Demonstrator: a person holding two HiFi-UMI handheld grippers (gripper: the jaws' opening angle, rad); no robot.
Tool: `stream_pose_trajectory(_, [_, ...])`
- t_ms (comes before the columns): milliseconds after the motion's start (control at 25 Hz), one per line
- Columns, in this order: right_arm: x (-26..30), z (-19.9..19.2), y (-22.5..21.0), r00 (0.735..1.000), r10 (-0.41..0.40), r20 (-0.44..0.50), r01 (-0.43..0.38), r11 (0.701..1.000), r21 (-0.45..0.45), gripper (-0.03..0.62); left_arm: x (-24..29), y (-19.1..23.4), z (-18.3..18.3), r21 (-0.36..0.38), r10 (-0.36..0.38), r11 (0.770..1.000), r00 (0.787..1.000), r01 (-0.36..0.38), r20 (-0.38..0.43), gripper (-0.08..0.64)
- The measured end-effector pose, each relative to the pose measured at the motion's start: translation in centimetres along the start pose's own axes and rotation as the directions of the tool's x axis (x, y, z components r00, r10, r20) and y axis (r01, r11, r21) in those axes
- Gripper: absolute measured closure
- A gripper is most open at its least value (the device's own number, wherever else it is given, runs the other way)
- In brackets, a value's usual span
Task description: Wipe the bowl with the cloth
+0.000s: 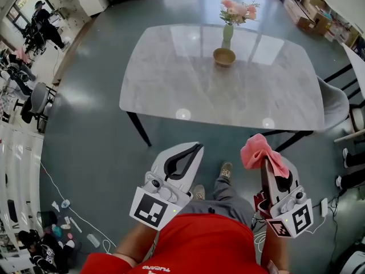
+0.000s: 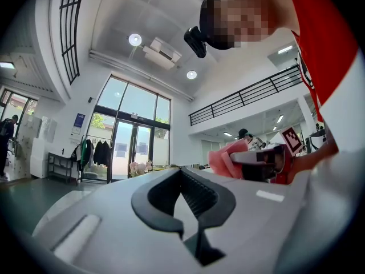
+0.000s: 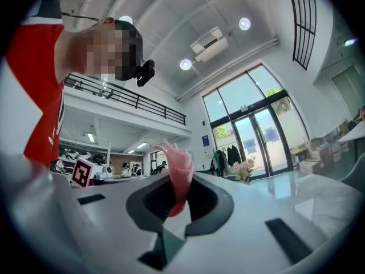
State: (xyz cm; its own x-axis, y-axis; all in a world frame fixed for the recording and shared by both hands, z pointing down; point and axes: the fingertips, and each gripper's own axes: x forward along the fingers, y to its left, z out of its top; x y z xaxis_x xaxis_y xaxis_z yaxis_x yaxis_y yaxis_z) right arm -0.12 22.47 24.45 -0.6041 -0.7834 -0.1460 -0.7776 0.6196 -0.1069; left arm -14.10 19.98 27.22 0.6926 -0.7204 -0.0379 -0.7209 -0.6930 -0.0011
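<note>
**A:** Where is the bowl sitting?

**B:** The wooden bowl point(image 1: 224, 56) is resting on the far side of the pale marble desk point(image 1: 182, 81). It is just in front of a green vase point(image 1: 227, 36) that is holding pink flowers point(image 1: 238, 10). Neither tool is touching the bowl.

**A:** And the cloth?

**B:** The pink cloth point(image 1: 258, 150) is bunching at the tip of the right tongs point(image 1: 266, 163), near the person and well apart from the desk. In the right gripper view the two jaws are pinching a fold of it, and the rest is standing up above them.

**A:** What is the left tongs doing?

**B:** The left tongs point(image 1: 193, 151) is pointing toward the desk's near edge. Its jaws are meeting tip to tip and gripping nothing (only an oval gap is showing behind the tips).

**A:** Is any writing coming through?

**B:** Very little.
- Each tool is carrying a marker cube point(image 1: 151, 208) printed with black-and-white squares, which are patterns rather than letters.
- Some print is showing upside down on the hem of the red shirt point(image 1: 199, 244), too small to read.
- In the left gripper view a blue sign point(image 2: 79, 121) is hanging beside the glass doors point(image 2: 131, 147), too blurred to read.
</note>
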Motion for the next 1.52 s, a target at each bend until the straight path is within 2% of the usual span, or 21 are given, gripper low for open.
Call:
stream_pose_trajectory(320, [4.0, -0.5, -4.4, 0.999, 0.049, 0.013, -0.049, 0.999, 0.022, 0.571, 4.0, 2.6, -0.7, 0.025, 0.044, 0.999, 0.999, -0.043, -0.033, 0.555])
stream_pose_trajectory(760, [10.3, -1.5, -13.9, 0.995, 0.102, 0.004, -0.102, 0.995, 0.022, 0.571, 13.5, 6.7, -2.3, 0.037, 0.101, 0.994, 0.993, -0.099, -0.059, 0.555])
stream_pose_trajectory(1280, [16.3, -4.3, -23.4, 0.988, 0.142, -0.066, -0.141, 0.99, 0.017, 0.571, 22.9, 11.5, -5.9, 0.077, 0.18, 0.983, 0.967, -0.168, -0.179, 0.554])
stream_pose_trajectory(1520, [18.2, -4.8, -26.5, 0.983, 0.163, -0.082, -0.162, 0.986, 0.027, 0.571, 26.2, 13.1, -7.4, 0.105, 0.183, 0.981, 0.959, -0.164, -0.215, 0.554])
